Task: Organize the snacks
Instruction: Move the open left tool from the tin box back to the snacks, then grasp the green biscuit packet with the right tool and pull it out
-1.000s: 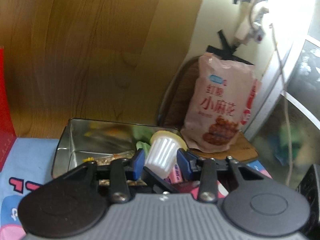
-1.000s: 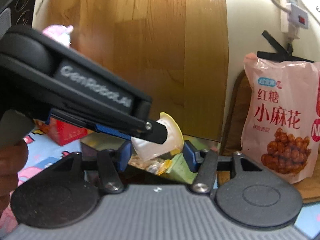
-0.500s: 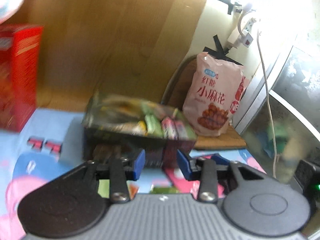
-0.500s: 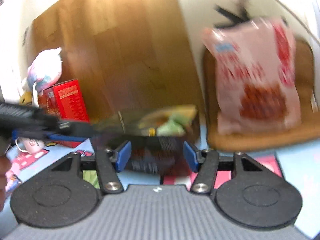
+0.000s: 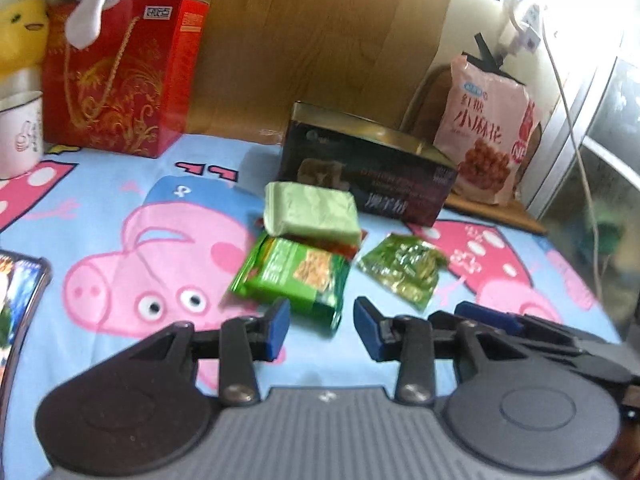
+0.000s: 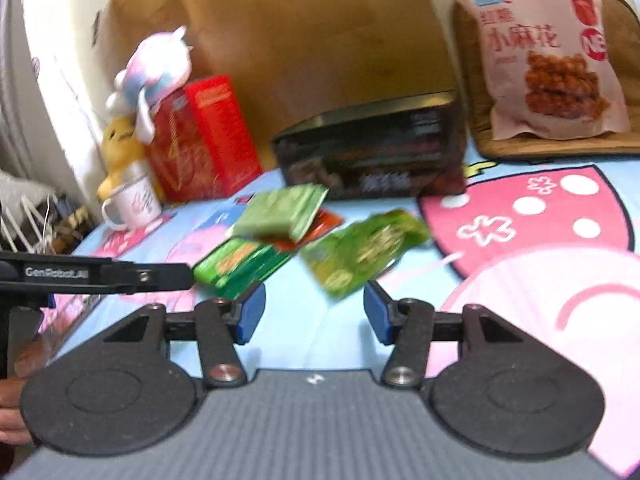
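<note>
Cartoon-printed cloth carries 3 crinkly foil packets; rectangular dark tin behind; both grippers' fingers spread, empty.

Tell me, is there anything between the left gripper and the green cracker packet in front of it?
Nothing visible stands between them. The left gripper is open and empty, and the green cracker packet lies on the cartoon cloth just ahead of its fingertips. A pale green packet rests on the cracker packet's far end, not on the gripper's side.
</note>
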The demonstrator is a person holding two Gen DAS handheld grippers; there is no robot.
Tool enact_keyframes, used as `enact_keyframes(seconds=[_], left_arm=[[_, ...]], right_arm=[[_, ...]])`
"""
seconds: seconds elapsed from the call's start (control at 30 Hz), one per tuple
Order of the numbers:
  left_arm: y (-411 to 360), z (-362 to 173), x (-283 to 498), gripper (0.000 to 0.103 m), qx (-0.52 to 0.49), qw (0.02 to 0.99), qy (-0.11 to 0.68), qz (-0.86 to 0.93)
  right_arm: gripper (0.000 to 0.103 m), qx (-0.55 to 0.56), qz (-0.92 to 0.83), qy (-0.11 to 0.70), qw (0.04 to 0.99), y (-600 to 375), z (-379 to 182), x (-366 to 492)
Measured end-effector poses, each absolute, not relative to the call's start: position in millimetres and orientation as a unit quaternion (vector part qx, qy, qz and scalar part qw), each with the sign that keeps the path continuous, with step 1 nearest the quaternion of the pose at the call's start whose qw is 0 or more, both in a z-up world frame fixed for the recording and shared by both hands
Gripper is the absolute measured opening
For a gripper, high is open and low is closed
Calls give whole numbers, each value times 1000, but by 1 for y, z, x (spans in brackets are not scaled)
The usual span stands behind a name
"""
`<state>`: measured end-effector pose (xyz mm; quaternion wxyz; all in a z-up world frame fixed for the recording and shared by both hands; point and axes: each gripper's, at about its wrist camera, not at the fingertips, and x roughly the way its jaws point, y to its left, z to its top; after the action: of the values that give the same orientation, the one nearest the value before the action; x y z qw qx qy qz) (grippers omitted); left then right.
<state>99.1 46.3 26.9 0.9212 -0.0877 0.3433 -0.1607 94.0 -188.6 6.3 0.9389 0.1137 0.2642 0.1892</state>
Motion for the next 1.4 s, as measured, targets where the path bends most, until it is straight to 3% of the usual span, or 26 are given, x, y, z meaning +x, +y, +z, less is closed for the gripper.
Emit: enact_keyframes(seconds=[0.73, 1.4], left_arm=[[46, 3, 71, 39, -26, 943, 317, -95], [81, 9, 62, 41, -128, 945, 276, -122]], right_arm=[[57, 75, 155, 253, 952, -171, -2, 80], [57, 77, 214, 294, 928, -107, 20, 170]])
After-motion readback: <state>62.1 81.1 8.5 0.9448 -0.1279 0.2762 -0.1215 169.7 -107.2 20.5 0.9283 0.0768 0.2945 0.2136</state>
